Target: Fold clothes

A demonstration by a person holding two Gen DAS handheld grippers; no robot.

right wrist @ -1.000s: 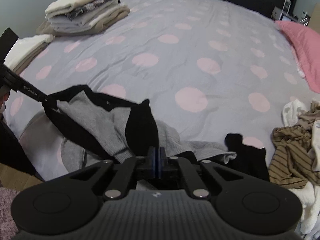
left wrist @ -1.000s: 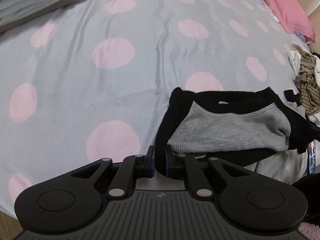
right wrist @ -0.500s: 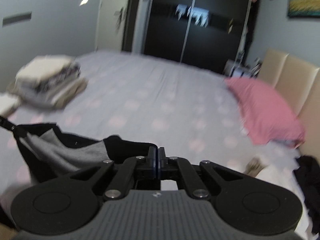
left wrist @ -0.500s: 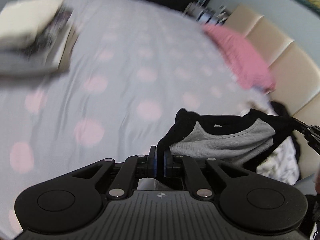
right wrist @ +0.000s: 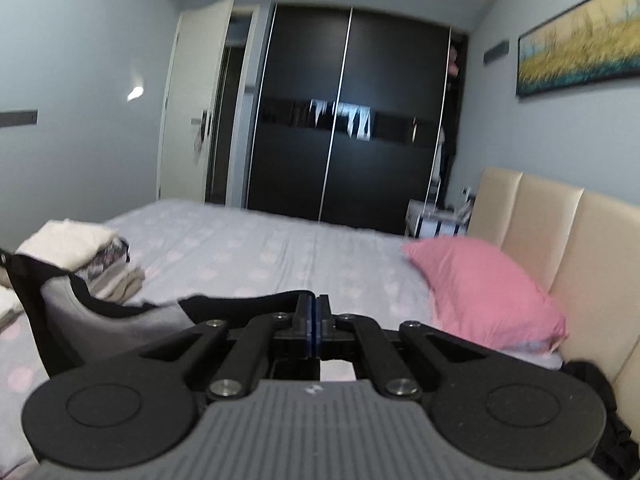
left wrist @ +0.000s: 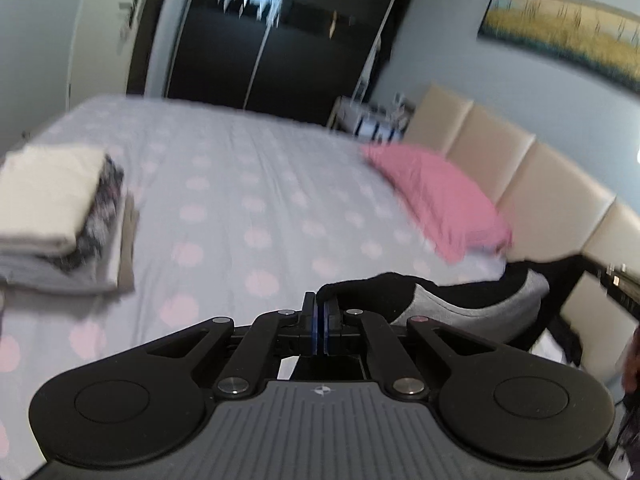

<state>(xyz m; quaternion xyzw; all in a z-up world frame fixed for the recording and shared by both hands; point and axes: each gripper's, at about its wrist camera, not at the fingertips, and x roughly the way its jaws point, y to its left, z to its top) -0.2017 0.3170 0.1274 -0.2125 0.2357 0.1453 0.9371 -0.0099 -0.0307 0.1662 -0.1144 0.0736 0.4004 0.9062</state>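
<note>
Both tongs risen | left tongs, right tongs pinch shirt

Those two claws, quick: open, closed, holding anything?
Left claw: closed on the black-and-grey garment.
Right claw: closed on the same garment.

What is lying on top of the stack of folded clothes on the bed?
A folded cream piece lies on top of the stack, over a dark patterned layer. The lower layers show only their edges; the rest is covered.
</note>
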